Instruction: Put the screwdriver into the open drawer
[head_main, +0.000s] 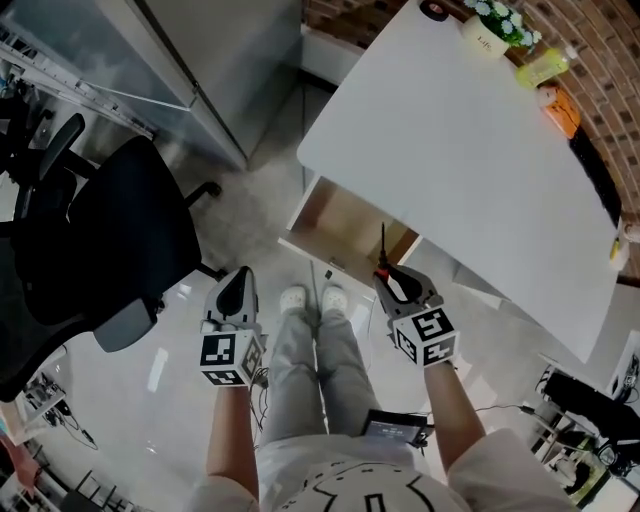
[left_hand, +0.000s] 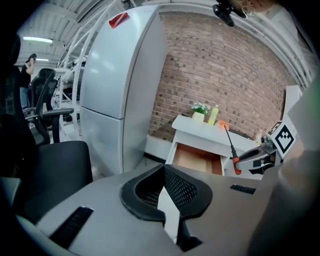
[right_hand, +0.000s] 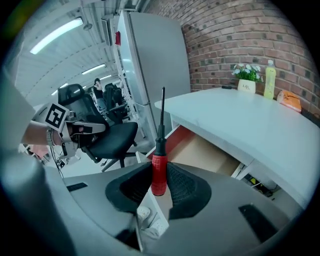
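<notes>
Up in the air, the screwdriver (right_hand: 158, 167) is clamped by its red handle between the pads of the right tool (right_hand: 160, 187), and its thin dark shaft points away from the hand. It is held just in front of the open drawer (head_main: 350, 225), which sits under the white tabletop (head_main: 450, 150), and it is not yet inside.

It looks light and stiff: a hard plastic handle and a steel shaft, nothing fragile. The handle seems smooth and round, so it can probably turn or slip between the pads if it knocks on the drawer wall. The handle is the right place to hold it, because it is the thickest part; the shaft is too thin for a sure grip.

The left tool (left_hand: 164, 167) has its jaws together at the tips and carries nothing.

As for writing, the small pot (head_main: 487, 40) with flowers on the tabletop has a short word, perhaps "Life", but it is too small to be sure. The label of the yellow-green bottle (right_hand: 270, 80) cannot be read. The cubes on both tools show only black-and-white square markers.
</notes>
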